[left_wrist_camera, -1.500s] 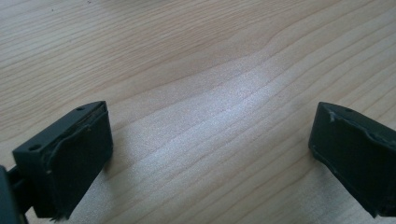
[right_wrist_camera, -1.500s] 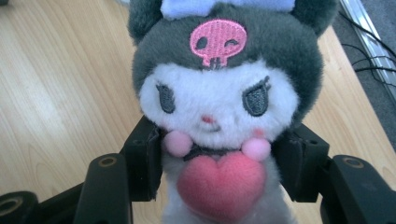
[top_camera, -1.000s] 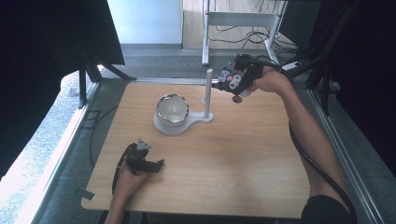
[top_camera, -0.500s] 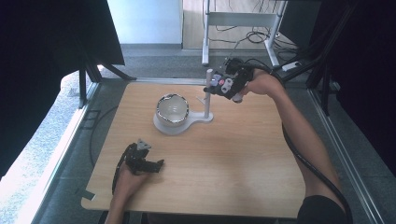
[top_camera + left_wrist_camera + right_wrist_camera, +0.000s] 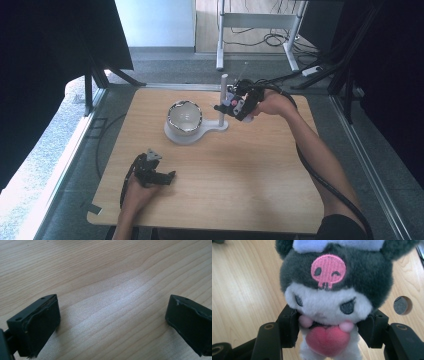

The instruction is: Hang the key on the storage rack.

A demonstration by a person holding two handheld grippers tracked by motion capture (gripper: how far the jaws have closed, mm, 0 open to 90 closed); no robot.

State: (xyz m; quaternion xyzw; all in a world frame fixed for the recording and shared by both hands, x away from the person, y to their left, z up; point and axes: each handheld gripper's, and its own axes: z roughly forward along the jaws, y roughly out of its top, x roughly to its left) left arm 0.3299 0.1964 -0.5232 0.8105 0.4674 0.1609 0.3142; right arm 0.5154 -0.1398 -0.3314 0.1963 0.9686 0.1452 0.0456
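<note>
The right gripper (image 5: 328, 332) pinches a plush toy (image 5: 334, 295), dark grey hood, pink skull, white face, pink heart, above the table (image 5: 250, 170) beside the stand's post (image 5: 223, 97). The left gripper (image 5: 112, 322) rests spread on wood.

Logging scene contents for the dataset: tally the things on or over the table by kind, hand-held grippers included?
Plush toy: 1
White stand with post: 1
Bowl: 1
Hand-held grippers: 2, left and right
Total: 5
</note>
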